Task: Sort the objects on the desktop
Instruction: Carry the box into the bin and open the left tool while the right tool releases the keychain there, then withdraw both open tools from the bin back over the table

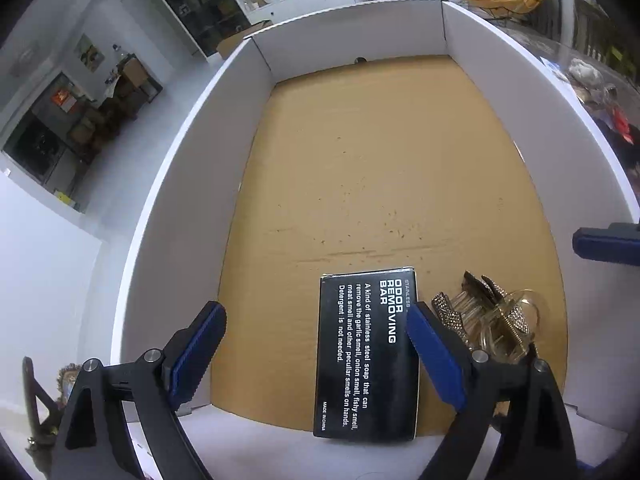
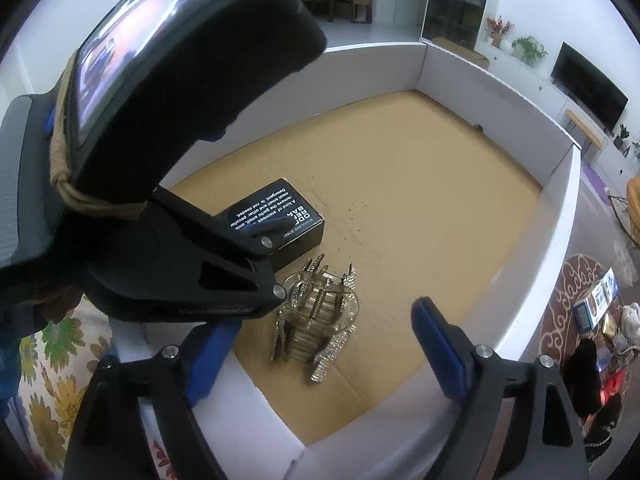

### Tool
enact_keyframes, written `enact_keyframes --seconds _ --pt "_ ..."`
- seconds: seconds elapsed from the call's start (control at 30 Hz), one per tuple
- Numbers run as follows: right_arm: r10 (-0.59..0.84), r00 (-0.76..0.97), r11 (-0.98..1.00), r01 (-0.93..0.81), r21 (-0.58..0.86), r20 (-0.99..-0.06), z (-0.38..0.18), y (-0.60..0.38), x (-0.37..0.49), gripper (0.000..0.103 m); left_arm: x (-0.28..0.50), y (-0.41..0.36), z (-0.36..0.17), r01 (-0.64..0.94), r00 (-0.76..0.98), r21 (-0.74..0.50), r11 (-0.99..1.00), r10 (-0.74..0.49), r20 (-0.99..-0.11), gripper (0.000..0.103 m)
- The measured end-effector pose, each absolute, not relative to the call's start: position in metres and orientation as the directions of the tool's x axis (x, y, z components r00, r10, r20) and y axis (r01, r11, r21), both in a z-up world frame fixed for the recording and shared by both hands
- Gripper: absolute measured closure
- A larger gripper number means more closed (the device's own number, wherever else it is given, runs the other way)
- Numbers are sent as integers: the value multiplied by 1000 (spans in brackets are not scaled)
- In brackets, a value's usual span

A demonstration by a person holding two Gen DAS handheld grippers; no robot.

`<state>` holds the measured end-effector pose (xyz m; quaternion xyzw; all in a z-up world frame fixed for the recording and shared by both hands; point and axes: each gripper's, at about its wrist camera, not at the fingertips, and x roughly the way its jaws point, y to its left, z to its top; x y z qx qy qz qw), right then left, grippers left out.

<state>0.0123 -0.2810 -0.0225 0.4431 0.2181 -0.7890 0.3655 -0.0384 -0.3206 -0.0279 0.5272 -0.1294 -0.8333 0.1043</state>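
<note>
A black carton (image 1: pixel 366 354) printed "ODOR REMOVING BAR" lies flat on the brown floor of a white-walled cardboard box (image 1: pixel 192 200), close to its near wall. My left gripper (image 1: pixel 315 320) hangs open above the carton, its blue pads (image 1: pixel 196 356) clear of it. Just right of the carton lies a clear hair claw with rhinestone trim (image 1: pixel 492 320). In the right wrist view my right gripper (image 2: pixel 326 320) stands open above that hair claw (image 2: pixel 320 316), with neither pad touching it. The carton (image 2: pixel 280 216) sits behind the claw, partly hidden by a left gripper finger (image 2: pixel 272 224).
The box's white walls (image 2: pixel 532 280) ring the brown floor, most of which lies bare toward the far end. A flowered cloth (image 2: pixel 60 380) lies outside the near wall. Small packages and clutter (image 2: pixel 596 304) sit on a patterned mat beyond the right wall.
</note>
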Motion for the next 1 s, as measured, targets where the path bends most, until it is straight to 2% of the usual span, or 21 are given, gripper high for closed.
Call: enact_keyframes --seconds 0.2,0.23,0.33,0.5,0.63,0.77,1.0 --pt "-400 -340 -637 771 -8 -851 -21 -284 5 17 -27 -327 -22 45 -474 291 -956 -277 -836 11" --pt "-414 -347 -638 770 -3 -842 -18 -283 3 16 -25 -330 -20 72 -488 285 -956 -283 -826 11" --pt "-442 -387 -641 767 -16 -809 -5 -276 2 0 -18 -343 -9 161 -532 224 -961 -276 -801 11" --pt "-484 -405 -619 785 -24 -776 24 -254 11 0 -2 -355 15 269 -603 79 -960 -232 -763 11" --pt "-527 -449 -657 754 10 -722 40 -210 7 0 26 -335 40 249 -663 6 -968 -175 -728 8" --pt "-502 -543 -747 664 21 -673 40 -136 8 0 41 -304 56 193 -702 -38 -980 -111 -704 6" --pt "-282 -628 -925 380 31 -726 -10 23 -18 0 62 -219 82 30 -744 -86 -996 35 -667 6"
